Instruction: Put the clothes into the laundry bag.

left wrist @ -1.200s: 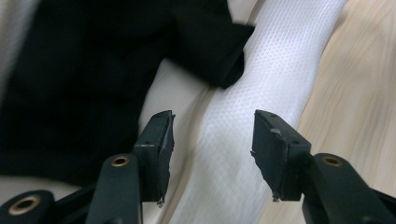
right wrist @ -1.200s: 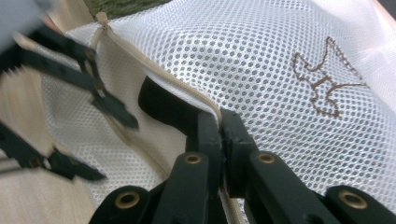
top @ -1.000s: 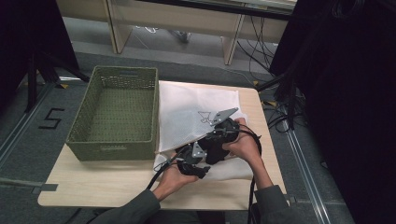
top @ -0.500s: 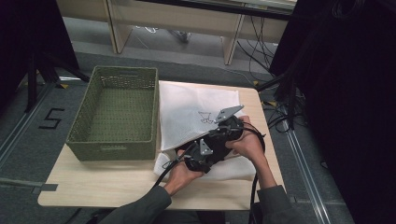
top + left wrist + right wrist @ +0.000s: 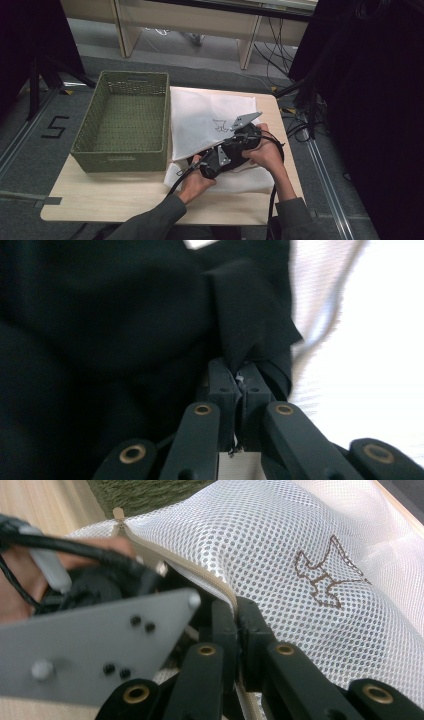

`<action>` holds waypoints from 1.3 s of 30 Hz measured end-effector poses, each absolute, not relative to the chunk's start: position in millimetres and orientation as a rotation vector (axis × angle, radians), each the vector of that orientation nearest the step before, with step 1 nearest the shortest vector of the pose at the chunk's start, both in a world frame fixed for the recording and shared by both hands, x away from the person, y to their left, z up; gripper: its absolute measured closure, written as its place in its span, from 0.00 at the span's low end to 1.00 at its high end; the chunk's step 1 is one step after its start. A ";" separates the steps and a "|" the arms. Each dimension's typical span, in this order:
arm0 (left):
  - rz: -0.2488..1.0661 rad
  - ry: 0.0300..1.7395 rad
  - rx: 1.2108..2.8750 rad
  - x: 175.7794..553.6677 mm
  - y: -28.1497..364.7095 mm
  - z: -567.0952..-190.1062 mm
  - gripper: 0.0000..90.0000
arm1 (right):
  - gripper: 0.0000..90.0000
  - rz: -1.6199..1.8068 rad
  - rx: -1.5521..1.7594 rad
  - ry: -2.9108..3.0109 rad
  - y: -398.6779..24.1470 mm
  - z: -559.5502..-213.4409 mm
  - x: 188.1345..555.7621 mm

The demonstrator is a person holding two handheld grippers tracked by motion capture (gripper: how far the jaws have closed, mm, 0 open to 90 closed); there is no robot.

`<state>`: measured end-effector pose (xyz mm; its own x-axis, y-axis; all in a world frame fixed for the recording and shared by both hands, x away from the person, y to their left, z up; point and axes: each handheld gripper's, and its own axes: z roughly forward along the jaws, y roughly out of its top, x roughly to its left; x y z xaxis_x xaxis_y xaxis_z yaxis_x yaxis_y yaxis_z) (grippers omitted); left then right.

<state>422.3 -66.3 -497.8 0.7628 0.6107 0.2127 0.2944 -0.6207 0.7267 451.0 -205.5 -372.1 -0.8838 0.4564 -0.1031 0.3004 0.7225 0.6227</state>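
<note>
Left gripper (image 5: 239,390): jaws are being pressed together on a fold of black cloth (image 5: 250,325), as seen in the left gripper view; more of that dark cloth is bunching at 9 to 12 o'clock, and white mesh is showing bright at 3 o'clock.

Right gripper (image 5: 239,630): jaws are being pinched shut on the zipper edge of the white mesh bag (image 5: 310,545) in the right gripper view. The beige zipper tape (image 5: 165,560) is running from 11 o'clock down into the jaws. A brown stitched emblem (image 5: 327,577) is lying on the mesh at 2 o'clock. The left gripper's grey plate and black cable are being seen at 9 o'clock, just beside the bag opening, with a hand behind them.

In the high view both grippers are being held close together, left gripper (image 5: 212,162) at 7 o'clock of the right gripper (image 5: 242,137), both over the near part of the white mesh bag (image 5: 200,112). The left hand (image 5: 195,180) and right hand (image 5: 267,155) are coming in from 6 o'clock. The bag is lying flat on the wooden table (image 5: 100,192), its left edge touching the green wicker basket (image 5: 125,120), which is standing at 9 o'clock of the bag. Whether the black cloth is partly inside the bag cannot be told.
</note>
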 end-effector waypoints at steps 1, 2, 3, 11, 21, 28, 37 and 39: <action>0.606 0.672 2.260 423.1 -64.5 -496.4 0.97 | 0.99 0.907 0.597 2.678 -205.6 -372.0 450.9; 0.623 0.671 2.255 424.0 -63.7 -495.7 0.97 | 0.99 0.911 0.600 2.678 -205.7 -372.1 450.8; 0.639 0.667 2.253 425.5 -62.9 -495.3 0.97 | 0.99 0.911 0.602 2.680 -206.0 -371.9 450.8; 0.740 0.666 2.259 428.0 -64.1 -500.9 0.94 | 0.99 0.896 0.623 2.690 -205.4 -374.5 451.0; 0.556 0.615 2.299 400.6 -43.6 -488.6 0.75 | 0.99 0.897 0.613 2.695 -206.7 -376.7 452.9; 0.496 0.636 2.259 398.1 -50.3 -485.0 0.61 | 0.99 0.888 0.616 2.696 -205.0 -376.2 452.1; 0.642 0.669 2.294 423.3 -67.1 -504.8 0.94 | 0.99 0.891 0.646 2.709 -207.2 -377.7 452.0; 0.735 0.660 2.292 425.9 -66.7 -505.4 0.97 | 0.99 0.894 0.627 2.709 -207.8 -377.7 453.0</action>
<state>425.9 -66.7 -505.4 0.7183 0.6140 0.3272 0.2594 -0.6727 0.6930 453.0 -207.8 -377.7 -0.8847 0.4604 -0.0728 0.3267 0.7238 0.6078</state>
